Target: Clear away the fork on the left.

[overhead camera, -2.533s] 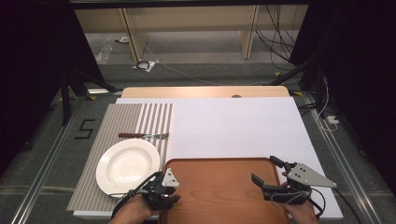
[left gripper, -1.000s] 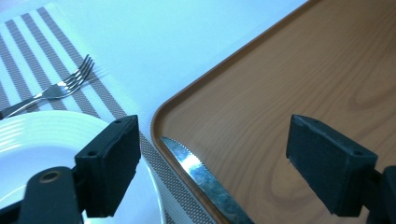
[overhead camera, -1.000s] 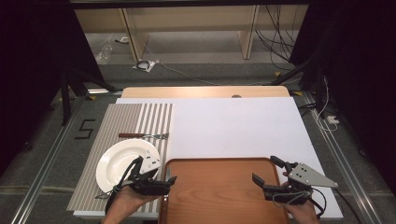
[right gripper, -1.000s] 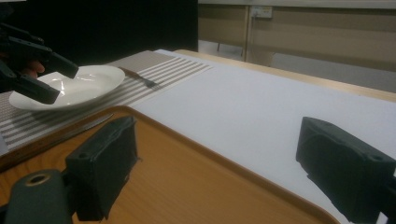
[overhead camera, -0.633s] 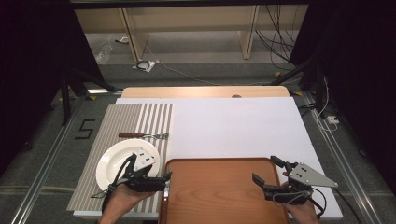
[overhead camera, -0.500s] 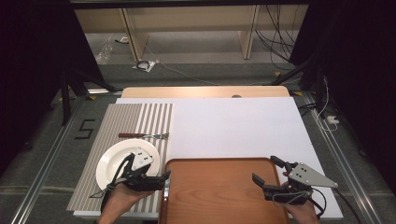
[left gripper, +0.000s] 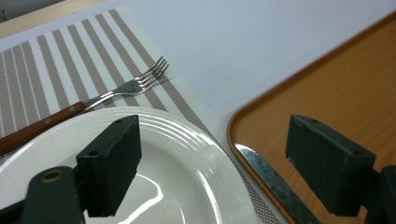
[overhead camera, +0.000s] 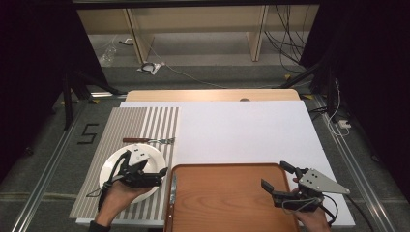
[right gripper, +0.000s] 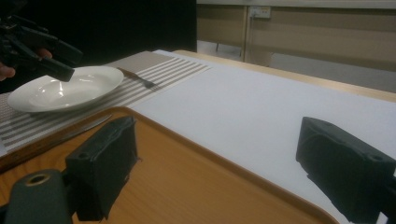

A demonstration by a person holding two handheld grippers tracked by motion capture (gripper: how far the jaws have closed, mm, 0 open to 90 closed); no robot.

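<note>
White plate (overhead camera: 131, 170) sits lower left of the high view on the striped placemat (overhead camera: 140, 126), just left of the wooden tray (overhead camera: 227, 198). Fork (overhead camera: 147, 140) lies on the mat just above the plate; knife (overhead camera: 173, 186) lies along the tray's left edge.

Step, as I judge it: reaching for the plate to grip it, likely to lift it onto the tray. Next move calls for lowering one jaw over the rim and closing, keeping the plate level.

Left gripper (overhead camera: 145, 178) hovers over the plate's lower right part, jaws wide apart, holding nothing, pointing right toward the tray.

Right gripper (overhead camera: 279, 182) is at lower right over the tray's right end, jaws spread wide, empty, hand low at the frame's bottom.
</note>
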